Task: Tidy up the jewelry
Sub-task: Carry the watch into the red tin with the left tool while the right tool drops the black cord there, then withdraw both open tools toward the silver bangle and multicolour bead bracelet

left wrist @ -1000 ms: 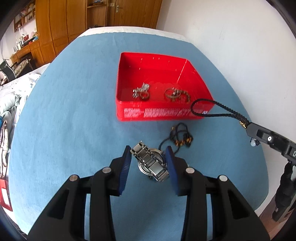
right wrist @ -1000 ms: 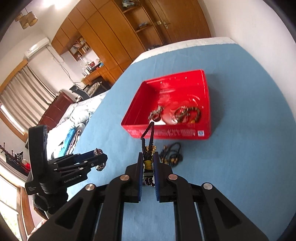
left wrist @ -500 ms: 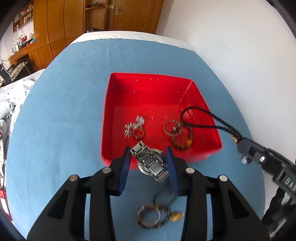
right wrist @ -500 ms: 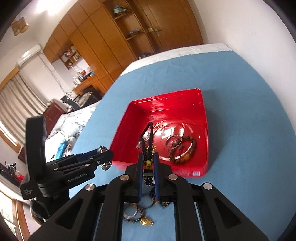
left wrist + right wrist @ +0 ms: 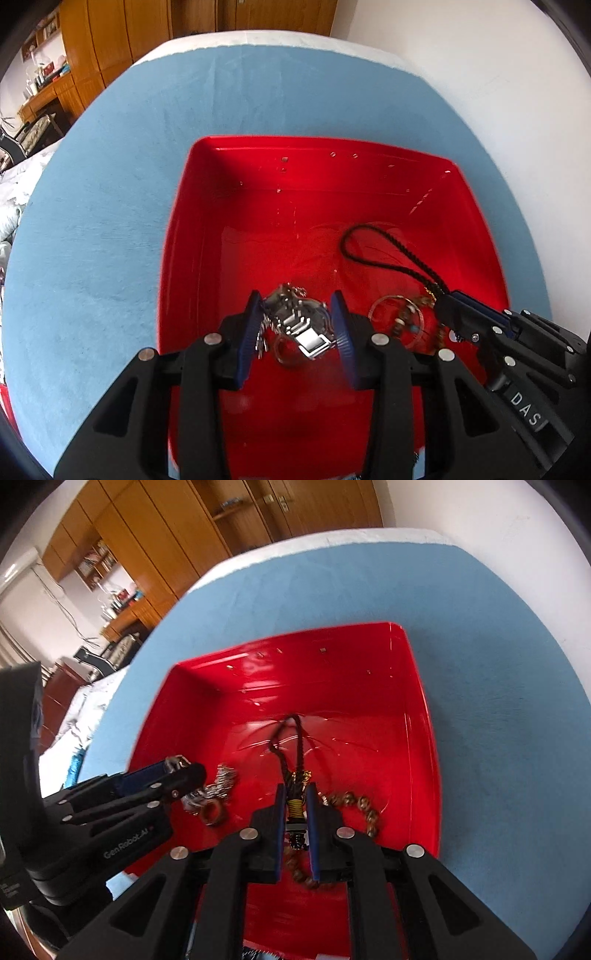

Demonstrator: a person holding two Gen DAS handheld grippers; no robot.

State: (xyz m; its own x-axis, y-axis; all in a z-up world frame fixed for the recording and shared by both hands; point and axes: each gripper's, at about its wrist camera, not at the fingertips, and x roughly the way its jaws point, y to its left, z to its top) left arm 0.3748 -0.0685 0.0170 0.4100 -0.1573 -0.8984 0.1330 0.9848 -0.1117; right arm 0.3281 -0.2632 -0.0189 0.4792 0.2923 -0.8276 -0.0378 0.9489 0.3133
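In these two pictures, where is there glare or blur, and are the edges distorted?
Left wrist view: sharp, white glare flecks on the red tray wall, cloth edge bowed by the fisheye. Right wrist view: slightly motion-blurred, glare streaks on the tray floor near the black cord, dark corners.

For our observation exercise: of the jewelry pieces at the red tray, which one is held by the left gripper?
The silver metal-link watch, clamped between the left gripper's blue pads over the red tray. The black braided cord is in the right gripper; the beaded bracelet lies loose.
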